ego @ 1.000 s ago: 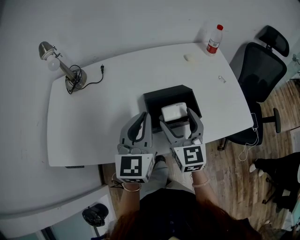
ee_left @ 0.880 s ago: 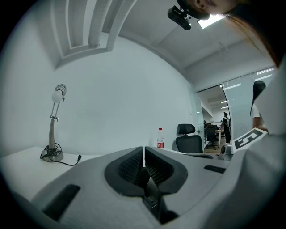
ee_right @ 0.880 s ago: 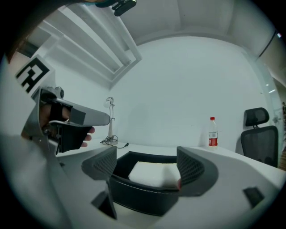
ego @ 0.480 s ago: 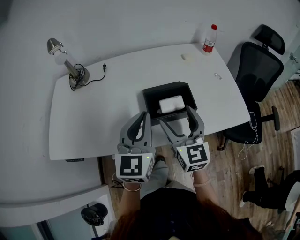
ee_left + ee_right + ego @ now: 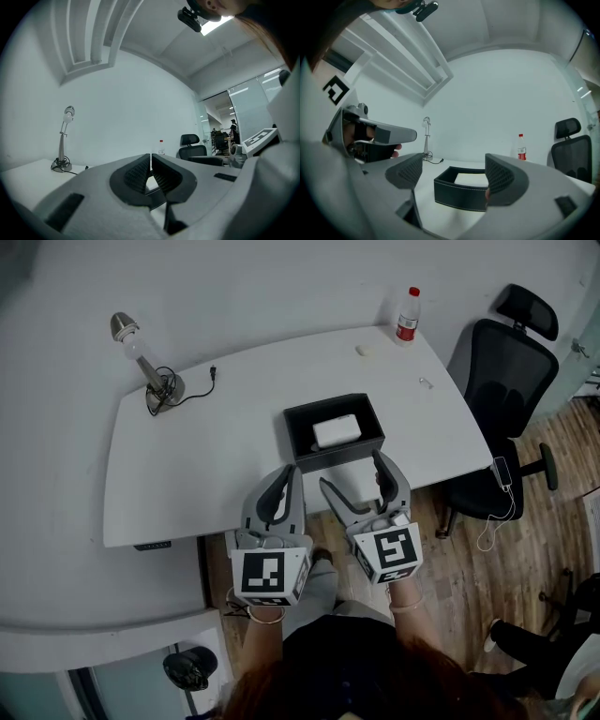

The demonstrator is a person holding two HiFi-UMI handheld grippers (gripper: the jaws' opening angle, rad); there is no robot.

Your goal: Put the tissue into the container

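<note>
The container (image 5: 461,193) looks like matt black leather with a pale stitched seam under its rim, and the tissue (image 5: 337,430) pack is smooth and white. The table (image 5: 206,465) is a smooth, matt white, the lamp (image 5: 141,357) polished metal, the bottle (image 5: 406,315) clear plastic and the floor (image 5: 478,587) wood planks. The left gripper (image 5: 151,171) and the right gripper (image 5: 454,173) are matt grey plastic with black ribbed pads (image 5: 136,174) that look rubbery.
</note>
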